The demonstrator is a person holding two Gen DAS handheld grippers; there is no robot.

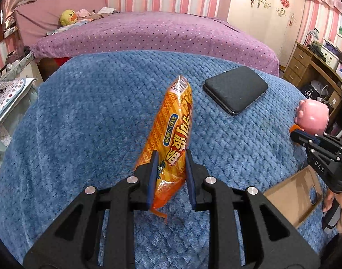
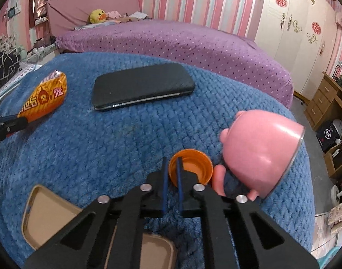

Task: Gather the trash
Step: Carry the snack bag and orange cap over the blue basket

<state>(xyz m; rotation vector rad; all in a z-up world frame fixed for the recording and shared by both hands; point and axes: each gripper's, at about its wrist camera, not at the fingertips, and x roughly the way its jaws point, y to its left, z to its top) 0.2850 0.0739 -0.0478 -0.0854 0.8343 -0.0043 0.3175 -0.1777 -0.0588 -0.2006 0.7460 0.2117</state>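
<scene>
My left gripper (image 1: 171,157) is shut on an orange snack wrapper (image 1: 174,121) and holds it upright above the blue blanket (image 1: 92,123). The wrapper also shows at the left of the right wrist view (image 2: 45,96). My right gripper (image 2: 172,160) is shut on the rim of an orange bottle cap (image 2: 193,165), one finger inside it and one outside, just above the blanket (image 2: 103,145). The right gripper shows at the right edge of the left wrist view (image 1: 295,132).
A black phone (image 1: 236,88) (image 2: 141,87) lies on the blanket. A pink pig-shaped cup (image 2: 260,150) (image 1: 312,114) lies on its side by the cap. A shallow cardboard tray (image 2: 49,219) (image 1: 294,195) sits at the near edge. A purple bed (image 1: 148,33) stands behind.
</scene>
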